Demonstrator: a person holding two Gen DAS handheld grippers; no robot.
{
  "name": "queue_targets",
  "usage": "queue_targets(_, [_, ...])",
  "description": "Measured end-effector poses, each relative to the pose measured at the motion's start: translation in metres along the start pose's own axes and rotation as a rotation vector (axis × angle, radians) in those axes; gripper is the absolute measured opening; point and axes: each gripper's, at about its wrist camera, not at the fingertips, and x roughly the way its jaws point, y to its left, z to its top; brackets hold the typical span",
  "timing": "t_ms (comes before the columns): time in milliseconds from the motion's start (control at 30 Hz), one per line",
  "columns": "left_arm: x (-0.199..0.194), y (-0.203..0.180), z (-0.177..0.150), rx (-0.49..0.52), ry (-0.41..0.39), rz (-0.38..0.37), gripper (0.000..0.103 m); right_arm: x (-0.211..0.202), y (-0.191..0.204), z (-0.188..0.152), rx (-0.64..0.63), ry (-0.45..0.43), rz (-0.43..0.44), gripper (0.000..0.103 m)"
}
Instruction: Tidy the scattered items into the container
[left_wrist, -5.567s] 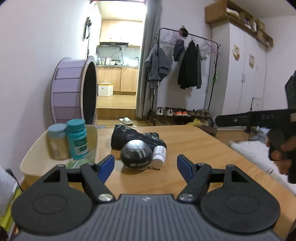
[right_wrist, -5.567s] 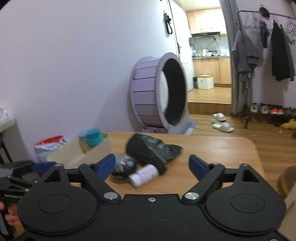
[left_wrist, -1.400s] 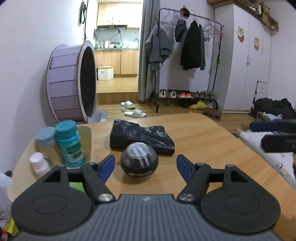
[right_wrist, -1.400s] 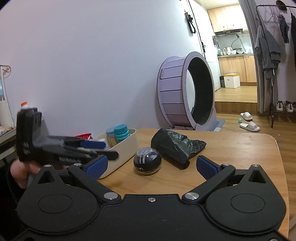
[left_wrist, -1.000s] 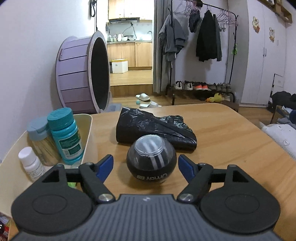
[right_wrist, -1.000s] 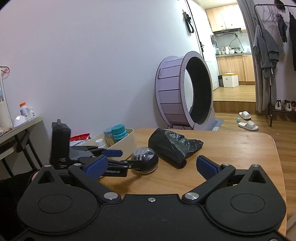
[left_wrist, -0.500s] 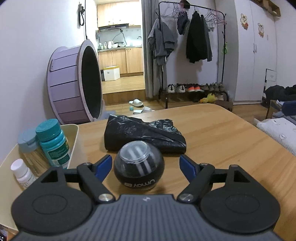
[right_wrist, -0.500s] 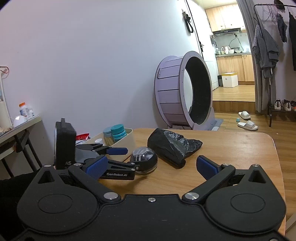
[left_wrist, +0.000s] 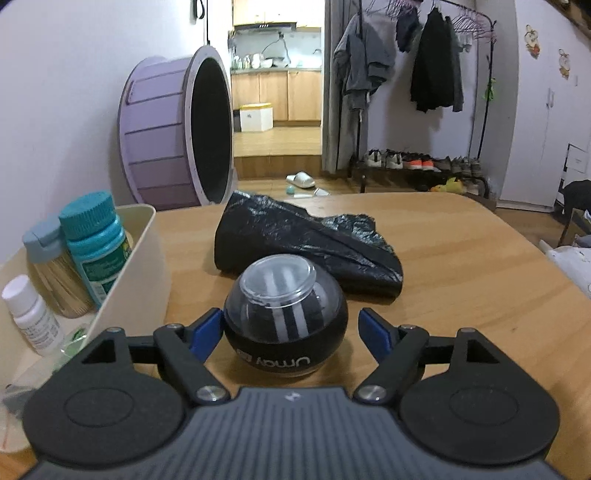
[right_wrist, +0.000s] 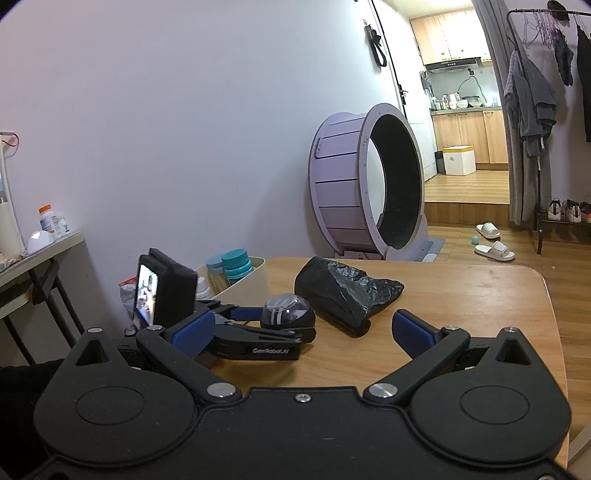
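Observation:
A black gyro ball (left_wrist: 286, 317) with a clear dome stands on the wooden table (left_wrist: 461, 277). My left gripper (left_wrist: 291, 332) straddles it. The left blue pad is at the ball's side and the right pad stands a little clear, so the jaws are open. From the right wrist view, the ball (right_wrist: 288, 312) sits at the tips of the left gripper (right_wrist: 280, 325). The cream bin (left_wrist: 136, 266) to the left holds a teal-capped bottle (left_wrist: 96, 240), a toothpick jar (left_wrist: 51, 273) and a small white bottle (left_wrist: 29, 314). My right gripper (right_wrist: 301, 332) hovers open over the near table, holding nothing.
A crumpled black plastic bag (left_wrist: 303, 240) lies just behind the ball. A purple wheel (left_wrist: 173, 136) stands on the floor beyond the table's far edge. Bare tabletop stretches to the right of the ball and bag.
My left gripper has slid forward and slightly down, so the ball now sits between its pads. The small white bottle seen on the table earlier is in the bin. The right gripper has stayed put.

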Motion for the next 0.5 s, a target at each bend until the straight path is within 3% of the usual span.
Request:
queue_targets(133, [-0.001,0.004,-0.002,-0.012,-0.019,0.003,0.072,-0.001,0.000,0.000,-0.003,0.000,0.003,0.103])
queue_targets(500, [-0.036,0.013,-0.015,0.031,0.055,-0.120,0.072,-0.002,-0.001,0.002,-0.003,-0.009,0.008,0.103])
